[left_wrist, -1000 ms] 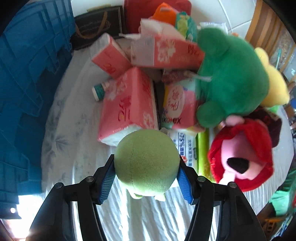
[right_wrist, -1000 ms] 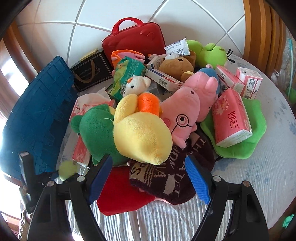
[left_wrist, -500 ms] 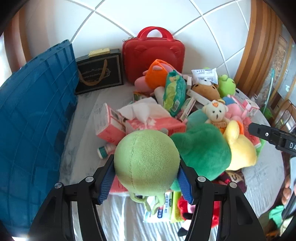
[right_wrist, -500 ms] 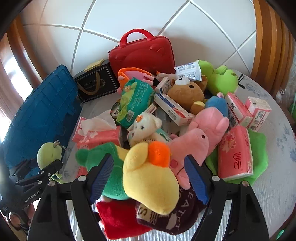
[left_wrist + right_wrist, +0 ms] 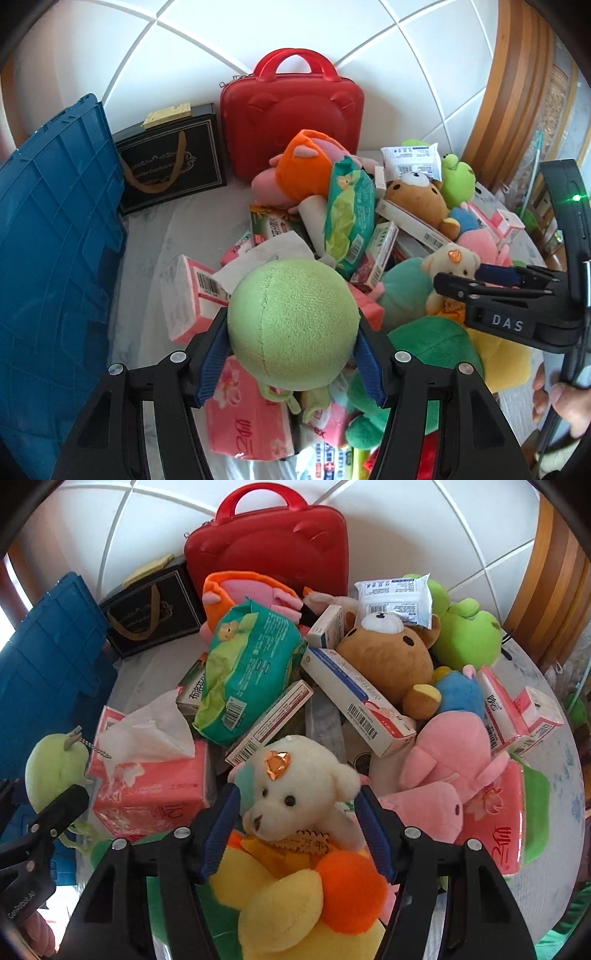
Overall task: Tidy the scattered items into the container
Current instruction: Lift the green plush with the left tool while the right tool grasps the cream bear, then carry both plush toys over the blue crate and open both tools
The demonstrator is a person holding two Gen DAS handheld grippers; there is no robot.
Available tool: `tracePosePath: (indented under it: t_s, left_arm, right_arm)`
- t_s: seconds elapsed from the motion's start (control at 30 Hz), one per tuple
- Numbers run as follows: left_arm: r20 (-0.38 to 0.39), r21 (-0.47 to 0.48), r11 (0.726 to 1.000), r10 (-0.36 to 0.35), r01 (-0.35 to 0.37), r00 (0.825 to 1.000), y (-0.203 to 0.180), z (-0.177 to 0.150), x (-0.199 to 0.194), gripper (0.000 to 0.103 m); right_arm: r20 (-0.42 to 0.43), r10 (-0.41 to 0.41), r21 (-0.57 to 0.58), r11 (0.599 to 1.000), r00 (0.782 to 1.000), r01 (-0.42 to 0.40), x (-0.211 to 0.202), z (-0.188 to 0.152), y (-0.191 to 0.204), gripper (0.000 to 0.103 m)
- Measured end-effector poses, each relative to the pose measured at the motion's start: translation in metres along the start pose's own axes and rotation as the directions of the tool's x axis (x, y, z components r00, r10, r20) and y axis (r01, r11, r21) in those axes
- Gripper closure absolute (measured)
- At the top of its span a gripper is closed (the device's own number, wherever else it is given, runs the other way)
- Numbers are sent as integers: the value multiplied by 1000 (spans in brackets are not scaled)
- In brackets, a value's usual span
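My left gripper (image 5: 291, 322) is shut on a round light-green plush (image 5: 291, 332) and holds it above the pile; the same plush (image 5: 55, 771) with its bead chain shows at the left of the right wrist view. The blue ribbed container (image 5: 55, 258) stands to the left. My right gripper (image 5: 299, 792) hangs over the pile, its jaws closing on either side of the head of a small white teddy bear (image 5: 295, 779). The pads sit right at the head's sides without squeezing it. The bear rests on a yellow and orange plush (image 5: 295, 897).
A red case (image 5: 291, 122) and a black gift bag (image 5: 170, 170) lean on the tiled wall behind. The heap holds pink tissue packs (image 5: 147, 782), a green wipes pack (image 5: 251, 672), a brown bear (image 5: 388, 657), pink plush (image 5: 450, 746) and boxes. A person's hand (image 5: 561, 402) is at the right.
The left gripper rose and drew back with the green plush. The right gripper moved forward from over the yellow plush to the white bear, and its jaws narrowed.
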State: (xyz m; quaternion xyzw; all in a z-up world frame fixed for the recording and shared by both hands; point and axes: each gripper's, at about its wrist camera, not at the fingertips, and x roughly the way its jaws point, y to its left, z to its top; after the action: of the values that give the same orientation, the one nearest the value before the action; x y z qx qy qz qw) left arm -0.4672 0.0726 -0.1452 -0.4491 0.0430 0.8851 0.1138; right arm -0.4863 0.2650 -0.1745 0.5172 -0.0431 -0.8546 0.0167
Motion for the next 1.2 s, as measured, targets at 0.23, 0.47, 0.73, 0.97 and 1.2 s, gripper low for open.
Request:
tracePosePath:
  t_s: [0.23, 0.47, 0.73, 0.97, 1.2]
  left_arm:
    - [-36, -2, 1000, 12, -12, 999, -7, -1, 20, 41]
    - [-30, 3, 1000, 14, -14, 999, -18, 1, 21, 41]
    - [77, -4, 999, 50, -50, 996, -10, 12, -22, 41]
    - [189, -38, 991, 136, -131, 973, 24, 23, -81, 41]
    - [302, -136, 961, 272, -241, 914, 89, 30, -164, 41]
  right_arm:
    - [26, -9, -53, 999, 1000, 11, 9, -3, 0, 54]
    - [104, 39, -61, 998, 994, -33, -18, 2, 0, 58]
    - [213, 90, -124, 990, 973, -65, -68, 16, 24, 58]
    - [295, 177, -237, 966, 939, -107, -121, 41, 81, 58]
    - [353, 311, -389, 906, 883, -164, -173, 66, 177, 58]
